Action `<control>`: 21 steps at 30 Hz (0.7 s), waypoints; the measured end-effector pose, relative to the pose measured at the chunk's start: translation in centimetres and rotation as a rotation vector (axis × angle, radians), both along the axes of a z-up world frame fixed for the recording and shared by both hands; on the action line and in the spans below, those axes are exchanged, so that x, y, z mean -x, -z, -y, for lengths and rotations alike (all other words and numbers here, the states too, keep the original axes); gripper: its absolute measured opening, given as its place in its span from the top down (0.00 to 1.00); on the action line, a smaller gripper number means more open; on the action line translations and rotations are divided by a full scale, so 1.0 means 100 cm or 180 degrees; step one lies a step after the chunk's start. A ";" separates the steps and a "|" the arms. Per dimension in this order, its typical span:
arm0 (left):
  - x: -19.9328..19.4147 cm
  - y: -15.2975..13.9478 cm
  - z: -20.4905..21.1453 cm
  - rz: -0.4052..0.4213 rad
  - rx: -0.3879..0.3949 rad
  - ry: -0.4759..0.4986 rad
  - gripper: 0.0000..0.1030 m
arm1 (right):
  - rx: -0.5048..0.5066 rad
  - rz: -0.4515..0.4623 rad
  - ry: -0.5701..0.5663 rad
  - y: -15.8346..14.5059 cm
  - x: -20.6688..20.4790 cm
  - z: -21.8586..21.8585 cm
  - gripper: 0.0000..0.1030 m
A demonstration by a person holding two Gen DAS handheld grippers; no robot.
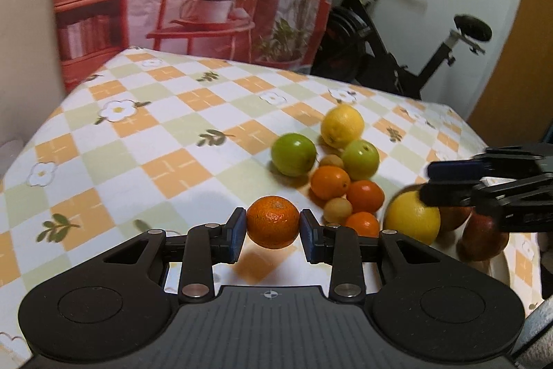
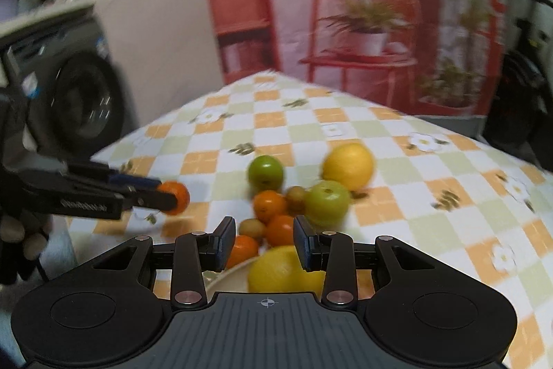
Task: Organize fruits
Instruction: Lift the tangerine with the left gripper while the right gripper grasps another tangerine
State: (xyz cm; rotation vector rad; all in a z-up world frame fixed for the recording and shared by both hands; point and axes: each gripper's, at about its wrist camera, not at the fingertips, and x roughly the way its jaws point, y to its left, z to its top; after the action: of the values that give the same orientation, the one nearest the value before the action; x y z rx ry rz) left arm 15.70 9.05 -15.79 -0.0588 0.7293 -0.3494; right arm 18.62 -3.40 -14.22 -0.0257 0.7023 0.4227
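The left claw (image 1: pixel 273 223) clamps a round, dimpled-skinned mandarin (image 1: pixel 273 222) between its flat blue pads, lifted above the checked cloth of the desk (image 1: pixel 138 134). The right claw (image 2: pixel 265 242) hangs open over a smooth yellow lemon (image 2: pixel 276 268) beside the fruit pile.

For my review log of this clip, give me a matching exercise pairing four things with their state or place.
1. left gripper
2. right gripper
3. far lemon
4. near lemon

A. open, holding nothing
B. beyond the green fruits, at the far end of the pile
C. shut on a mandarin
D. just below the open fingers

Pairs: 1-C, 2-A, 3-B, 4-D
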 end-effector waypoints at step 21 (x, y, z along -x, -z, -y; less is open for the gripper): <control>0.003 -0.003 -0.028 0.0073 0.0235 -0.0161 0.66 | 0.1271 -0.0727 -0.0916 0.038 -0.051 -0.087 0.67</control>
State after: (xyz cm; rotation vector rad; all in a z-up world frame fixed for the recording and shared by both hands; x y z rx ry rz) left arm 15.37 11.81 -15.47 -0.1425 0.6909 -0.3282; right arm 23.72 5.33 -18.01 -0.4658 1.0057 0.5601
